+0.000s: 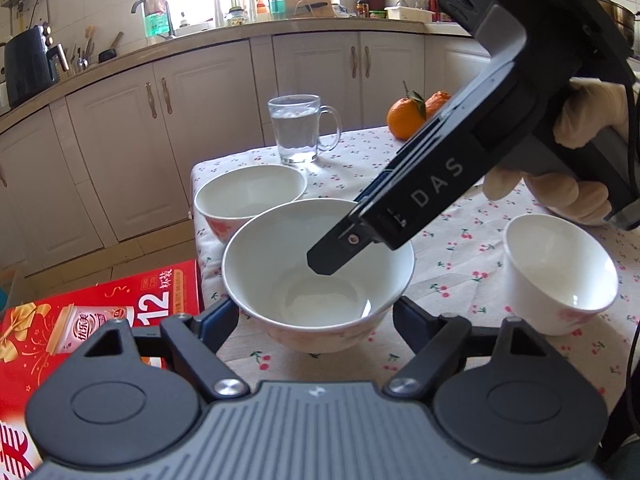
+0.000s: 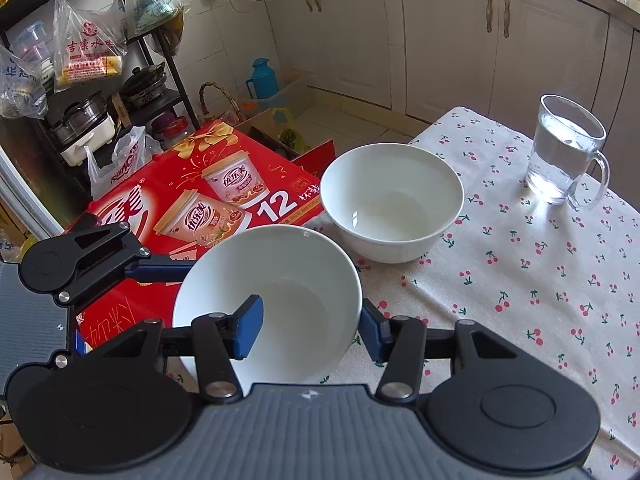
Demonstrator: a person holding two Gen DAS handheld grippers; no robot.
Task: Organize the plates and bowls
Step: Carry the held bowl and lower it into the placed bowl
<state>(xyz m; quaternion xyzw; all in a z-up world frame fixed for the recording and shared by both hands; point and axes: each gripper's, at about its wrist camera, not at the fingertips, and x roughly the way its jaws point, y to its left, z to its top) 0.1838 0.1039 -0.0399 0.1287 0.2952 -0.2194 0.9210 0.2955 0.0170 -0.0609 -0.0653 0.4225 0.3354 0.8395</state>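
The cherry-print tablecloth (image 2: 520, 280) covers the table, with a red drink carton (image 2: 192, 200) off its edge at nine o'clock. The nearest white bowl (image 1: 316, 280) sits between the left gripper (image 1: 316, 316) fingers, which clamp its outer sides. The right gripper (image 2: 308, 328) pinches the same bowl's rim, one blue pad (image 2: 248, 328) inside, one outside. A second bowl (image 2: 392, 200) stands at twelve o'clock, a third bowl (image 1: 560, 272) at three, a glass water mug (image 2: 568, 152) at one.
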